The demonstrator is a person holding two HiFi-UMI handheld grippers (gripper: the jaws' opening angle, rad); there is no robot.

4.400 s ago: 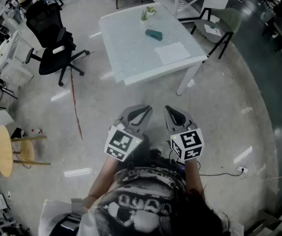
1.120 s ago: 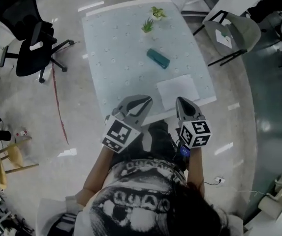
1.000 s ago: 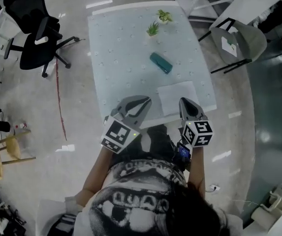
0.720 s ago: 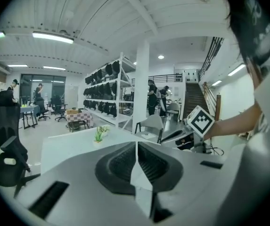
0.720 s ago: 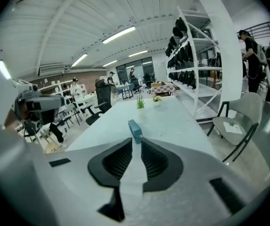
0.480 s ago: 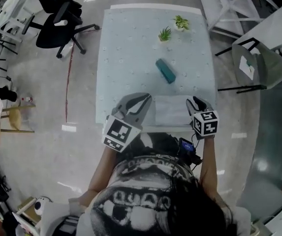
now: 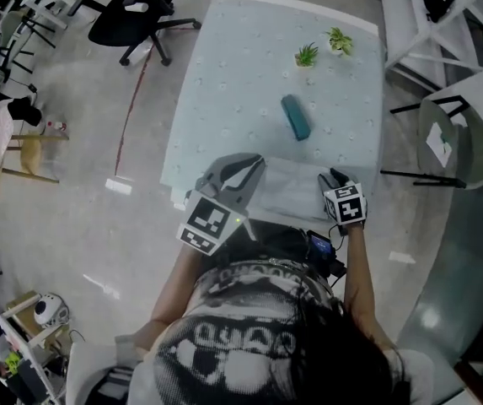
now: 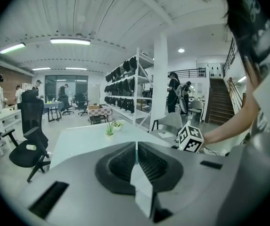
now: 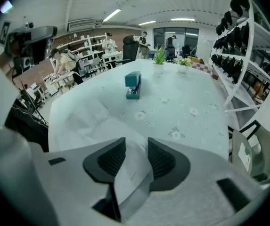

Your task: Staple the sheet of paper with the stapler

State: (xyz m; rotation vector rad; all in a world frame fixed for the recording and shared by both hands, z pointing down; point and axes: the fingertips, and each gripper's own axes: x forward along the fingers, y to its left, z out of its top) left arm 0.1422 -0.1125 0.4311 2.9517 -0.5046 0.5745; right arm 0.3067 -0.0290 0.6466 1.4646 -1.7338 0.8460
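A teal stapler (image 7: 295,117) lies mid-table, far beyond both grippers; the right gripper view shows the stapler (image 9: 134,85) ahead on the flowered cloth. The white sheet of paper (image 7: 296,188) lies flat at the table's near edge, between the two grippers. My left gripper (image 7: 254,162) hangs over the sheet's left end with its jaws together and nothing in them. At the sheet's right end my right gripper (image 7: 330,176) points steeply down, jaws opening, nothing between them. From that gripper's view the paper (image 9: 90,119) lies just ahead and to the left.
Two small potted plants (image 7: 307,55) (image 7: 339,40) stand at the far end of the pale table (image 7: 224,83). A black office chair (image 7: 140,11) is off its far left corner and a grey chair (image 7: 452,142) at its right side.
The person has come up to the table's near edge. The right gripper has dropped to the sheet's right end and its jaws have parted. The left gripper has moved over the sheet's left end.
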